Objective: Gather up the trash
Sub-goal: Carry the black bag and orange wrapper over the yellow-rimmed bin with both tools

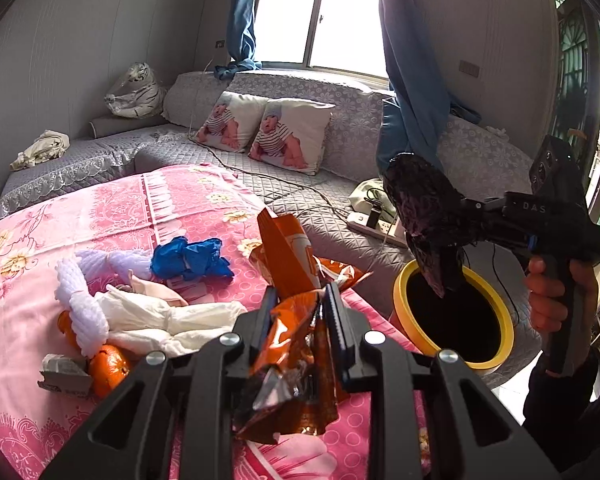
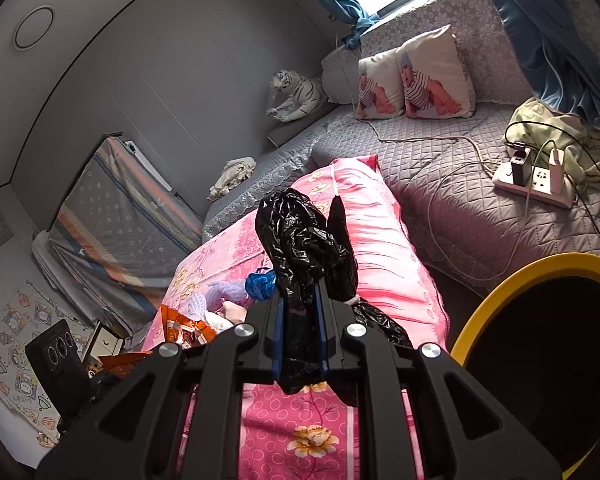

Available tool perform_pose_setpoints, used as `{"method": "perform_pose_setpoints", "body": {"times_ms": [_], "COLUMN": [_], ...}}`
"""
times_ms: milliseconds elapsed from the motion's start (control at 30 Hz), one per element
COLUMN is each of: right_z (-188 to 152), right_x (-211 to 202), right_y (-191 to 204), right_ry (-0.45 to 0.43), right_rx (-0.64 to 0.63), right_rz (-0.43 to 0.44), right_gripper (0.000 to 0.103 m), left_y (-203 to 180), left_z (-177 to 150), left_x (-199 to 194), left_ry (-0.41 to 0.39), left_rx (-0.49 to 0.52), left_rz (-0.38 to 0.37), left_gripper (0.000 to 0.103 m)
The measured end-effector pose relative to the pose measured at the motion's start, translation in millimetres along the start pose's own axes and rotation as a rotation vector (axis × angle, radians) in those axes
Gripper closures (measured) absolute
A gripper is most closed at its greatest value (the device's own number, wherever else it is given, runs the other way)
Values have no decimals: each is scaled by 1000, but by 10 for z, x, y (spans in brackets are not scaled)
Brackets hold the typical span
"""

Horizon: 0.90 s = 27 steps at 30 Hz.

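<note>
My left gripper (image 1: 300,300) is shut on a crumpled orange snack wrapper (image 1: 296,320), held above the pink floral cloth (image 1: 148,208). My right gripper (image 2: 300,304) is shut on a crumpled black plastic bag (image 2: 300,240); in the left wrist view that bag (image 1: 424,216) hangs over the yellow-rimmed bin (image 1: 404,292). The bin (image 2: 500,288) shows at the right of the right wrist view. On the cloth lie a blue glove (image 1: 190,258), white foam netting (image 1: 80,304), white tissue (image 1: 168,320), orange peel (image 1: 108,368) and a small paper scrap (image 1: 62,372).
A grey quilted sofa (image 1: 320,200) wraps around behind, with two baby-print cushions (image 1: 292,136), a toy tiger (image 1: 136,92) and a power strip (image 2: 536,184) with cables. Blue curtains (image 1: 412,80) hang at the window. A folded mattress (image 2: 120,216) leans on the left wall.
</note>
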State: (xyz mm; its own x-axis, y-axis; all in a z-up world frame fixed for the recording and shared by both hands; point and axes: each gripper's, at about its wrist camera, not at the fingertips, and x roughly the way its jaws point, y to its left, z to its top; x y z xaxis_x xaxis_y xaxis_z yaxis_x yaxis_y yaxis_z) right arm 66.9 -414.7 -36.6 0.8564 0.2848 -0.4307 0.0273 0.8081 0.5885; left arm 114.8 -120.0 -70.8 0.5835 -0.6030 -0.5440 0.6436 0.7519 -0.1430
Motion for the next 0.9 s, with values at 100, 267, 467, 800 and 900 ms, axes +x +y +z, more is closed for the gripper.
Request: {"method": "perform_pose_setpoints", "body": {"times_ms": [100, 267, 467, 800, 900], "right_z": [32, 55, 51, 34, 13], "right_x": [-125, -361, -686, -924, -949], "right_y": [-139, -405, -746, -1112, -1198], "right_ry": [-16, -53, -116, -149, -147], "right_rx": [17, 54, 108, 167, 186], "right_rz": [-62, -155, -244, -360, -371], "right_gripper": [91, 91, 91, 91, 91], "left_y": [-141, -404, -765, -1281, -1403], "left_z": [69, 134, 164, 147, 117], "left_x": [152, 406, 689, 1114, 1253], "left_ry": [16, 40, 80, 147, 171], "left_rx": [20, 64, 120, 197, 209], "left_rz": [-41, -104, -177, -284, -302], "left_gripper": [80, 80, 80, 80, 80]}}
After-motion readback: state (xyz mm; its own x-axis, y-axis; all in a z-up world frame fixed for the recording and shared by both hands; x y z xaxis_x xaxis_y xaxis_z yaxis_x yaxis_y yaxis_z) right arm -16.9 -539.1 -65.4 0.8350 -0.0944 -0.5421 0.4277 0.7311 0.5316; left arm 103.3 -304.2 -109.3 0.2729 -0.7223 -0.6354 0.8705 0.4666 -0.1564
